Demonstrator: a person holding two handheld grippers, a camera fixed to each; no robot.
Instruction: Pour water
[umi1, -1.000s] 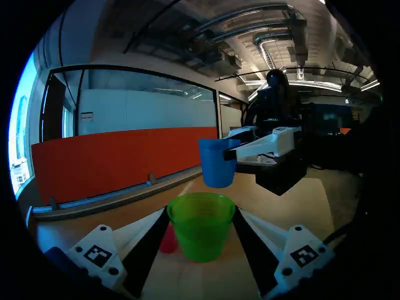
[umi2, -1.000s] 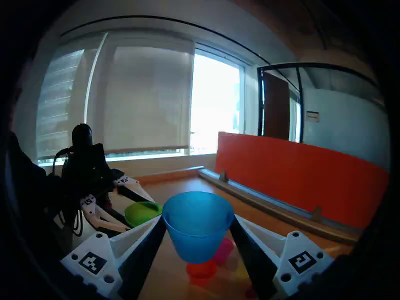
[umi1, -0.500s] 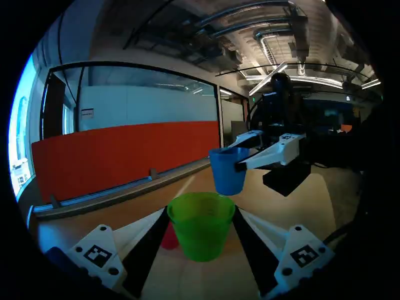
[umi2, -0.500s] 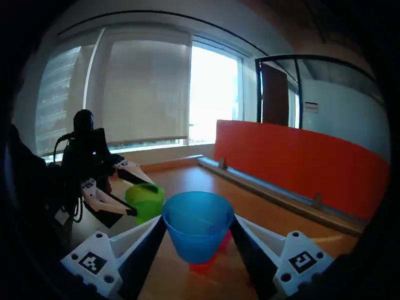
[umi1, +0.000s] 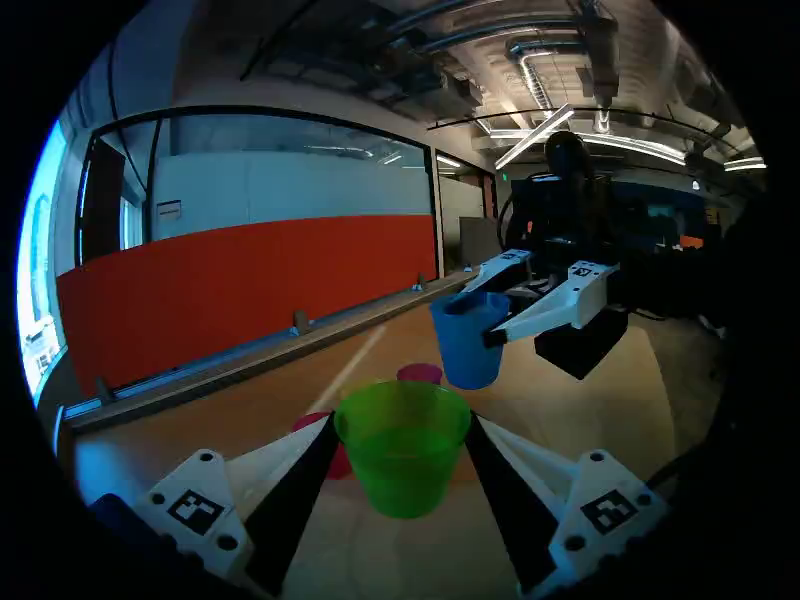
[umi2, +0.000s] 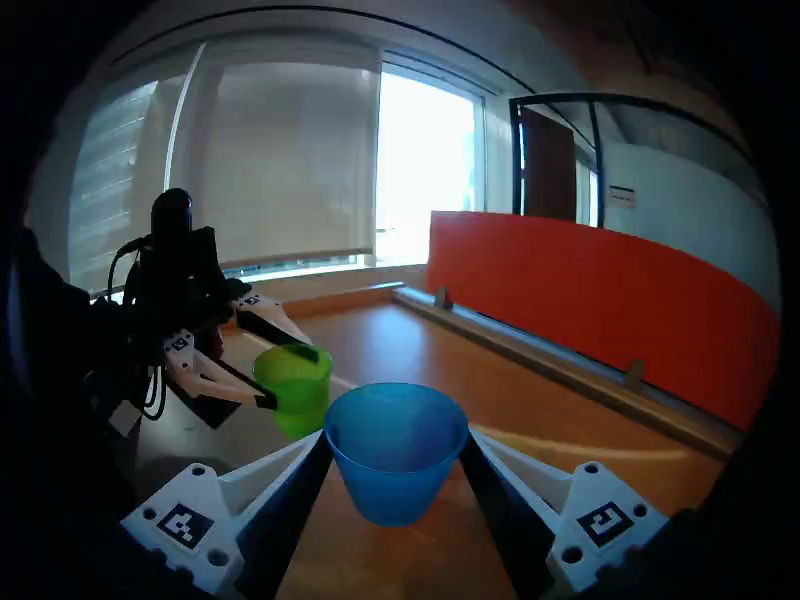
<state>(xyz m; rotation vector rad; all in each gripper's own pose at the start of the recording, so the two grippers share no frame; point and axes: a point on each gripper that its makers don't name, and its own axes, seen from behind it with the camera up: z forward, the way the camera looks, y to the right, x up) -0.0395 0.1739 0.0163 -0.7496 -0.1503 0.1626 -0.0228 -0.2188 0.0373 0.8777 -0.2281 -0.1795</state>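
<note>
Here, green cup (umi1: 402, 460) clamped, blue cup (umi2: 396, 455) clamped

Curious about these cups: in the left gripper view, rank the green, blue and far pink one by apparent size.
1. green cup, nearest the camera, so its true size is unsure.
2. blue cup.
3. pink cup, mostly hidden behind the green one.

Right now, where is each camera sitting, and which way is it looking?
Left gripper view: rides on the left gripper, looking along its two fingers at the green cup they hold, orange wall beyond.
Right gripper view: rides on the right gripper, looking along its two fingers at the blue cup they hold, toward a bright window.
Shared: both cups, both grippers, the orange wall, the wooden table.
</note>
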